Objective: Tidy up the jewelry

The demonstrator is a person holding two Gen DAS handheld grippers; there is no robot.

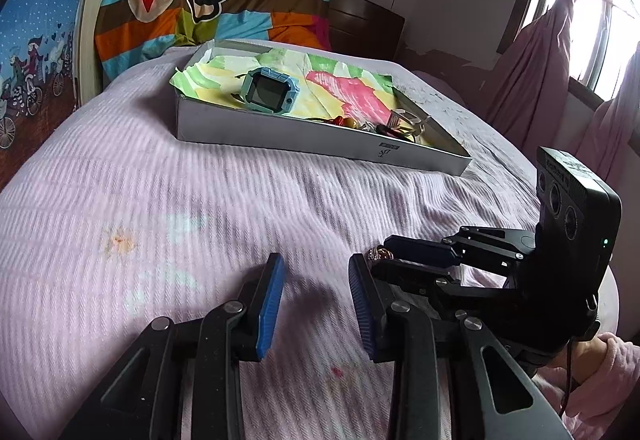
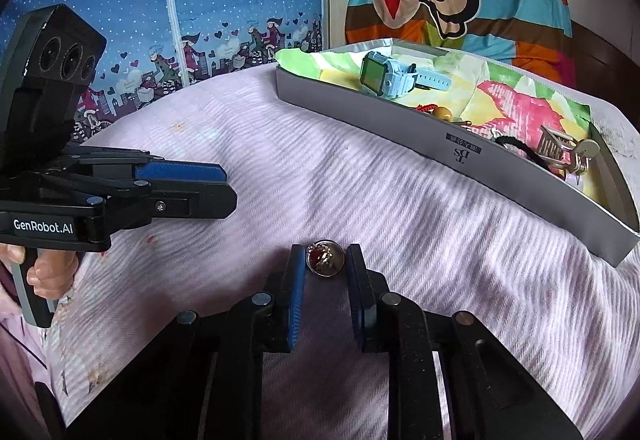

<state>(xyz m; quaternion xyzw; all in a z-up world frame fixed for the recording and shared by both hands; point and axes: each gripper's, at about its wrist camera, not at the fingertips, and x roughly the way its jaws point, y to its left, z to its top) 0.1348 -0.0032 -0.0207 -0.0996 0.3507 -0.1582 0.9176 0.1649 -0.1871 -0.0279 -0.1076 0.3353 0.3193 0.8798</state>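
Where the left wrist view looks along the bed, the left claw (image 1: 316,292) stands wide, its blue-padded fingers (image 1: 270,308) apart over the pale pink ribbed bedspread (image 1: 160,191) with nothing between them. Just to its right, the right claw (image 1: 380,258) reaches in from the side, and a small round silver ring with a red stone (image 1: 378,252) shows at its tip, mostly hidden. A pink sleeve (image 1: 604,372) shows at the handle of that tool. Further up the bed lies a shallow grey cardboard box (image 1: 320,137) lined with crumpled multicoloured paper (image 1: 348,89). A light blue square-faced children's smartwatch (image 1: 264,91) rests on the paper, and a cluster of small trinkets (image 1: 384,125) sits against the near right wall of the box.

From the right wrist view, the right claw (image 2: 324,264) is narrowed around the ring (image 2: 325,260), which lies on the bedspread (image 2: 400,199) between the two blue pads; whether both pads touch it cannot be told. The left claw (image 2: 216,183) is seen side-on at the left, held by a hand (image 2: 48,272), well clear of the ring. The box (image 2: 440,143) lies beyond, well apart from the ring, holding the smartwatch (image 2: 380,73), a black cord (image 2: 520,147) and metal keys (image 2: 568,151).
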